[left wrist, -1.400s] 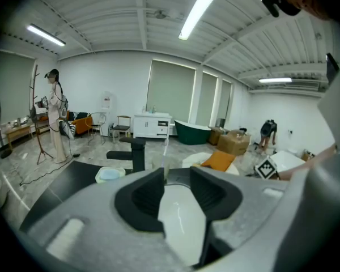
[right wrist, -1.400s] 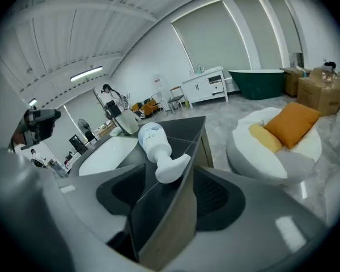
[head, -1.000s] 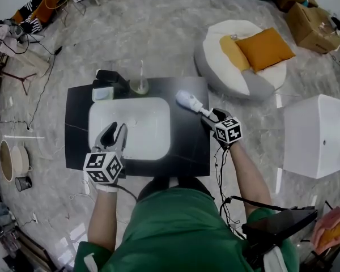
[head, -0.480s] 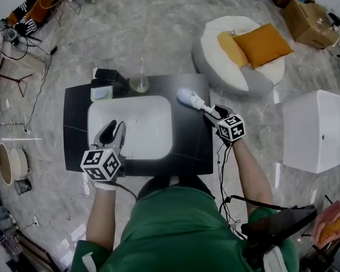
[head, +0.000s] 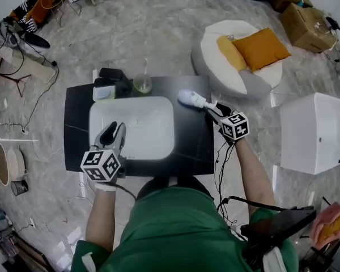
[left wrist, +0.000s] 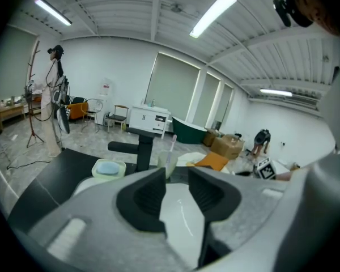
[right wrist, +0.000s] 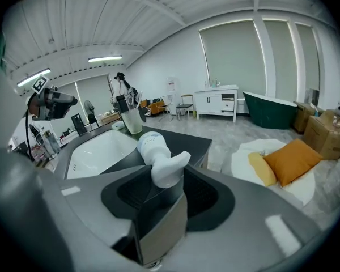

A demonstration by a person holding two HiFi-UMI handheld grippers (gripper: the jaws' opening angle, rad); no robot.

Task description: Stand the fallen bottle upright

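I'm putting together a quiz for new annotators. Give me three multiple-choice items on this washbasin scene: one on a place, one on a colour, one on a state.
1. Relative to the basin, the white bottle lies:
A inside it
B to its right, on the black counter
C to its left

2. The cushion is:
A orange
B blue
C green

3. The left gripper's fingers are:
A shut on the bottle
B shut together
C apart, nothing between them

Answers:
1 B: the head view shows it on its side past the basin's right edge.
2 A: it is plainly orange in the head view.
3 C: the left gripper view shows a gap, with only the basin beyond.
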